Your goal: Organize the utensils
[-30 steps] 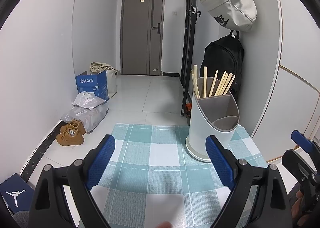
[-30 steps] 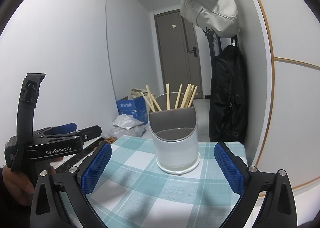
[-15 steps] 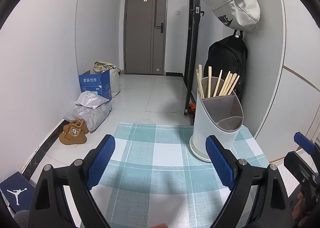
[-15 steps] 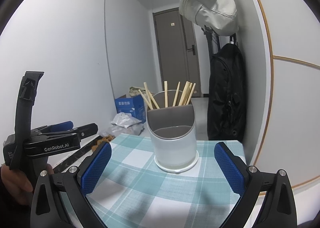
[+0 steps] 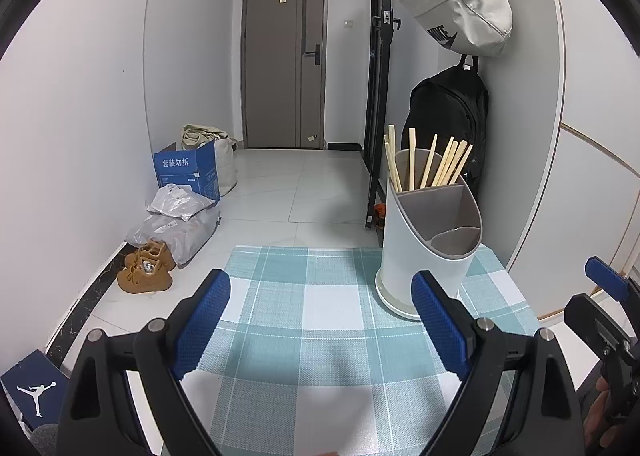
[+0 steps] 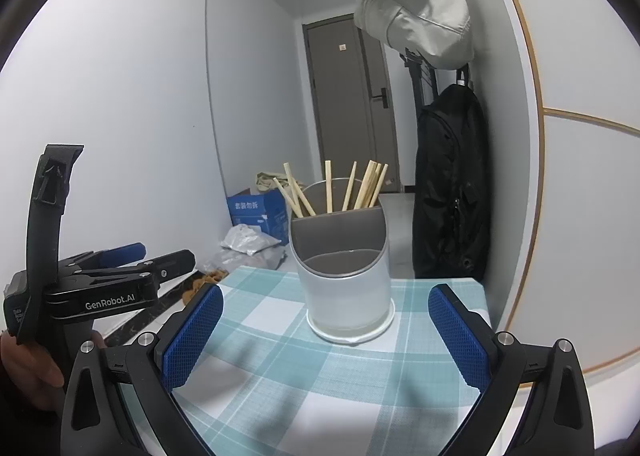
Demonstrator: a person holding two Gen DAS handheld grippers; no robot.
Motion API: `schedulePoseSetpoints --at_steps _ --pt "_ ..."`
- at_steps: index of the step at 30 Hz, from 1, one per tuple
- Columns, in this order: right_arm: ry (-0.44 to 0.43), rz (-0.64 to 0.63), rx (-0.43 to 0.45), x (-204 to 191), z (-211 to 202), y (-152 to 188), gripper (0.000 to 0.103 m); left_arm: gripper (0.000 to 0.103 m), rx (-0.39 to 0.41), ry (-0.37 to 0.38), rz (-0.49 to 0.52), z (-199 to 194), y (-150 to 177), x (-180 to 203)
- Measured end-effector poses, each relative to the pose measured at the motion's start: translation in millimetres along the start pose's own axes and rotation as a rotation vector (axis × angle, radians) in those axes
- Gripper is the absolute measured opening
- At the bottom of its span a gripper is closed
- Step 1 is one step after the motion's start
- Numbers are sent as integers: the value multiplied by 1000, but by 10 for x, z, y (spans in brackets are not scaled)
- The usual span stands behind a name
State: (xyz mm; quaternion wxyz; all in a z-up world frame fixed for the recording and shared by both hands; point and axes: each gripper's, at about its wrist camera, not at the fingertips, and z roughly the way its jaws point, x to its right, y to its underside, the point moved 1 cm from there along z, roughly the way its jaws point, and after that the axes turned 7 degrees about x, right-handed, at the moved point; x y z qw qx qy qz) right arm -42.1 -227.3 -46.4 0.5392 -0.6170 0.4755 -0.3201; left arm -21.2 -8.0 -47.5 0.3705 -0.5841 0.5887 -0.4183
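Chopsticks (image 5: 436,164) stand in the rear compartment of the holder (image 5: 424,252) at the table's (image 5: 320,320) far right corner; left gripper (image 5: 320,320) and right gripper (image 6: 326,332) hover wide-jawed, empty.

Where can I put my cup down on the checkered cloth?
The checkered cloth is bare left of and in front of the utensil holder. Its far right corner is taken: the holder stands there, chopsticks sticking up.

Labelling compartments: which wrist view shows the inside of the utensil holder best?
Left wrist. It looks down into the utensil holder, showing the dividers, the chopsticks in the rear compartment and bare front ones. Right wrist sees the holder lower and head-on: one front compartment, chopsticks behind the divider.
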Motion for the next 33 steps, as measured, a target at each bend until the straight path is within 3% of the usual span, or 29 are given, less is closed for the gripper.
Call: schedulePoseSetpoints --at_steps 33 --pt "-8 3 1 0 21 5 103 89 13 -6 29 -30 3 50"
